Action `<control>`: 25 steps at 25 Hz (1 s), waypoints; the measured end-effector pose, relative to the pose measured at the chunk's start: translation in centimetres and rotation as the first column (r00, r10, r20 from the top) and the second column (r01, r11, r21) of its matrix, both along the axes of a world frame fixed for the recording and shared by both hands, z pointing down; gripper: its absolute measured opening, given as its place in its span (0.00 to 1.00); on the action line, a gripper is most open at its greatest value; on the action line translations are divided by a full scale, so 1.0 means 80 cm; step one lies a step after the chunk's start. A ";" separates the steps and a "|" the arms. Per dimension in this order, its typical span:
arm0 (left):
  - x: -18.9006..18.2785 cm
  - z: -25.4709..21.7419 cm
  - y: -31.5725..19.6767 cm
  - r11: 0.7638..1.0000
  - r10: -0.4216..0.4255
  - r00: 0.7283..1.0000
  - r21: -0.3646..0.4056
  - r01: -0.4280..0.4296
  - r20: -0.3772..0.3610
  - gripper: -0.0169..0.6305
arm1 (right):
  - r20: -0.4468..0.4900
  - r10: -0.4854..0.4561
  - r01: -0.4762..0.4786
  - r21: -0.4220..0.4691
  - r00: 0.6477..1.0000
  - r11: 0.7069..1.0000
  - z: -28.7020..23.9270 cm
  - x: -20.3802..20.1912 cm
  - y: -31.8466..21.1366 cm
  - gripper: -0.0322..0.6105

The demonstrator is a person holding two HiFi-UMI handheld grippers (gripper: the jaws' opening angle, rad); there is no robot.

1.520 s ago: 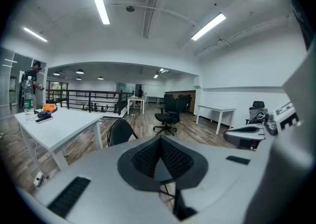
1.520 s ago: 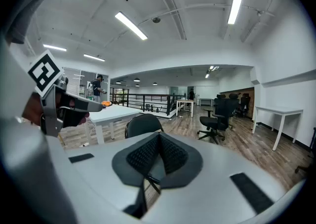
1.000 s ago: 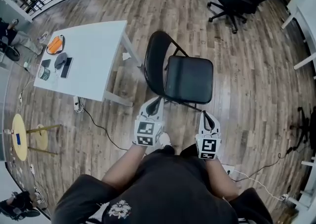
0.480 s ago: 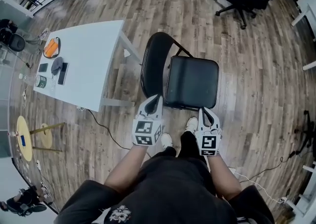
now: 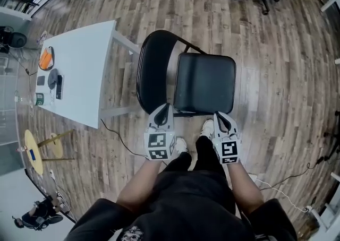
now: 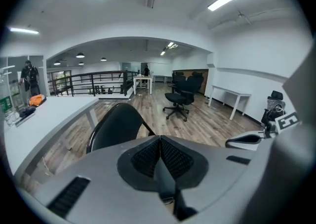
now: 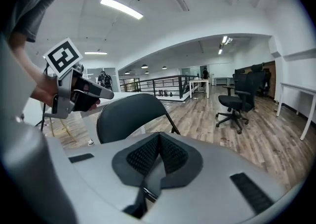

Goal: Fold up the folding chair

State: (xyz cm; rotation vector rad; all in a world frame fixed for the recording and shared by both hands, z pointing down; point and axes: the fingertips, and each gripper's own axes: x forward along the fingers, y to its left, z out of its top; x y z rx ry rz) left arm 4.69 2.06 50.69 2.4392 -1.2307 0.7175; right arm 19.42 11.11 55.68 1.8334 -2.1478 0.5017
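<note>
Folding chair (image 5: 204, 83) unfolded on plank floor (image 5: 276, 75)
It stands just beside a white table (image 5: 79, 70). The left gripper (image 5: 165, 107) and right gripper (image 5: 219, 115), both clenched and empty, hang by the seat's near edge.

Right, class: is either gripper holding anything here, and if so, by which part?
Nothing is held. The left gripper and the right gripper both have their jaws shut together with nothing between them, near the front of the folding chair.
</note>
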 end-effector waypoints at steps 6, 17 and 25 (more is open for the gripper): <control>-0.018 0.006 -0.045 0.999 -0.049 0.996 0.008 0.049 0.079 0.25 | 0.055 -0.022 0.025 -0.045 0.998 0.999 0.046 0.020 -0.023 0.07; -0.110 0.002 -0.117 0.984 -0.179 0.955 0.051 0.172 0.238 0.51 | 0.336 0.137 -0.051 -0.253 0.932 0.966 0.173 0.057 -0.027 0.43; -0.132 0.045 -0.140 0.983 -0.125 0.955 -0.095 0.155 0.268 0.53 | 0.402 0.330 -0.151 -0.415 0.854 0.897 0.297 0.113 -0.006 0.50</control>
